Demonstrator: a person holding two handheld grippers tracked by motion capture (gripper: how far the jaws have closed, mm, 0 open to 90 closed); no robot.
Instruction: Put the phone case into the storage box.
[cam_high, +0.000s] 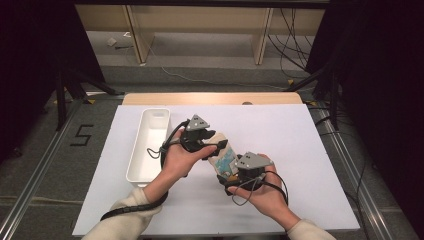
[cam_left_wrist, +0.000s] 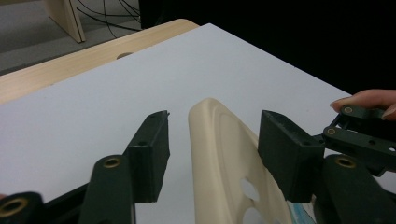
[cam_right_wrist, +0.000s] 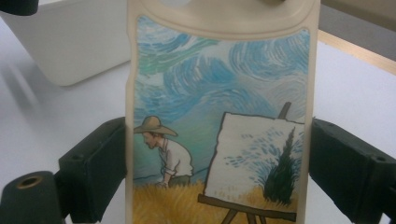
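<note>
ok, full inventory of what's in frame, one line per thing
phone case: 1, cream rim, painted back with blue swirled sky, held mid-table between both grippers
bin: 1, white, oblong, left part of the table
table sheet: 1, white, over a wooden top
left gripper: 1, black, jaws astride the case's top edge, gap on each side
right gripper: 1, black, jaws clamped on the case's sides
hands: 2, cream sleeves

Lab recording bay, black curtains (cam_high: 30, 60), loose cables (cam_high: 292, 35), floor rails (cam_high: 45, 160)
</note>
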